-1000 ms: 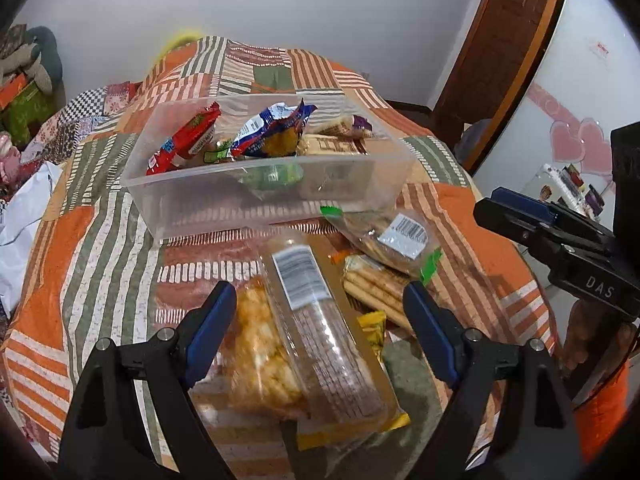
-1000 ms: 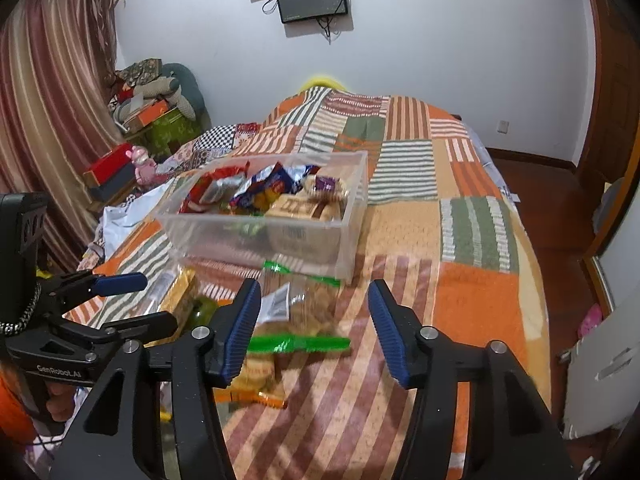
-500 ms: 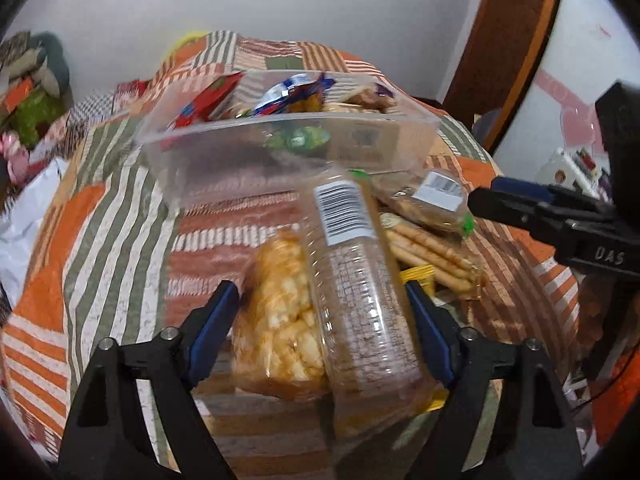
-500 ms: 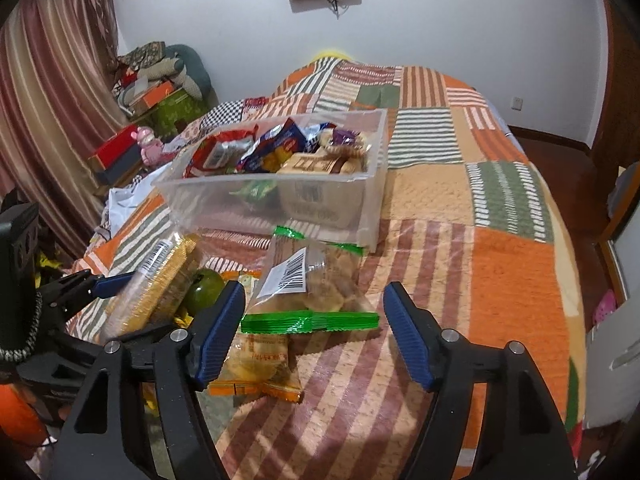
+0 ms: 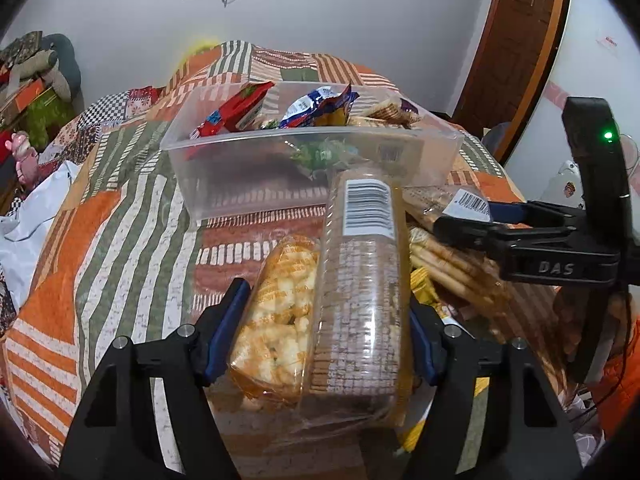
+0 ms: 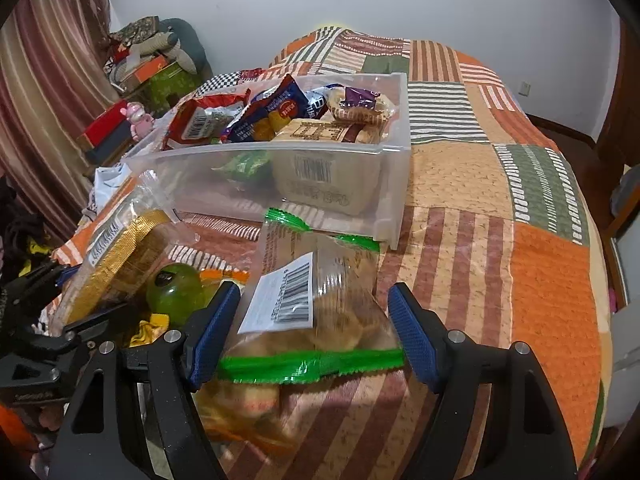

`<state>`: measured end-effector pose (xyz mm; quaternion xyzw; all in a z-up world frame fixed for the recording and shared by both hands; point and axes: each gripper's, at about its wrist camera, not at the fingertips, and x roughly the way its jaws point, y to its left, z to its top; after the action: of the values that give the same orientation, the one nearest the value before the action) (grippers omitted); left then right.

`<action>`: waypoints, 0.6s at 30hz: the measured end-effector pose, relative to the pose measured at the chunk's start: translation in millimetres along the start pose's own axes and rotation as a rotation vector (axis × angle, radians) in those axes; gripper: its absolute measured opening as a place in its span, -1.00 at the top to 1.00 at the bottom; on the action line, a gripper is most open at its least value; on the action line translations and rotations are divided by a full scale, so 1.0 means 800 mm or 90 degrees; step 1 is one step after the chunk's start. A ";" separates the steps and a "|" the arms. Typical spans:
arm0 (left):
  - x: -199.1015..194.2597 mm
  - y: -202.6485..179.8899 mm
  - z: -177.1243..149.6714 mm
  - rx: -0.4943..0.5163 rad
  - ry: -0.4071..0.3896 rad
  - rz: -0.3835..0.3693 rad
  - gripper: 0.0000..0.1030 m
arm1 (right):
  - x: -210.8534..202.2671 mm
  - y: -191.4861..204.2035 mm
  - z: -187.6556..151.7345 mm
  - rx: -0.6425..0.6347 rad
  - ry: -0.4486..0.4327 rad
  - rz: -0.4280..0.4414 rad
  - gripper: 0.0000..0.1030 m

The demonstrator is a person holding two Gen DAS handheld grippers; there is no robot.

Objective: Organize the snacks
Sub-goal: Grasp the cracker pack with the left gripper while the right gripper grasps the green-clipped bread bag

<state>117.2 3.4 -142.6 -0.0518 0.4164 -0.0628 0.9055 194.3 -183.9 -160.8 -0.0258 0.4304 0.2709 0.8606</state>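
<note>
On a bed covered by a patchwork quilt in orange, green and striped squares, a clear plastic bin sat partly filled with snack packets, while more snacks lay loose on the quilt in front of it. The left tongs had just been closing and sat clamped around two packs at once: a long clear tray of crackers with a barcode label, and a bag of yellow puffed snacks pressed beside it, both blue pads touching the wrapping. The right tongs had just been opening and stood apart on either side of a clear bag of cookies with green sealed edges; their pads did not appear to press on it, so that bag rested on the quilt just in front of the bin. To do this step well, the left grip would likely need a firm, steady squeeze, since two slippery packs held together could slide apart on the way up. Lifting straight up before moving toward the bin would probably help clear its near wall. Nearby lay breadsticks in a wrapper, a small green bottle, and yellow wrappers. The bin already looked crowded on its right side with a boxed snack, so the emptier left half seemed the better landing spot.
</note>
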 end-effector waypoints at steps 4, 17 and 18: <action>-0.003 -0.003 0.008 0.006 -0.011 0.002 -0.36 | 0.007 -0.007 0.001 0.023 0.015 0.022 -0.33; 0.000 0.008 0.018 -0.013 -0.023 0.023 -0.31 | -0.012 -0.010 -0.004 0.026 -0.011 0.030 -0.03; 0.001 0.010 0.018 -0.016 -0.021 0.023 -0.31 | -0.014 -0.011 -0.004 0.028 -0.013 0.030 -0.03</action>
<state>129.3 12.1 -135.2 -0.0566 0.4027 -0.0407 0.9127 191.1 -197.6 -155.8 0.0063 0.4278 0.2820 0.8587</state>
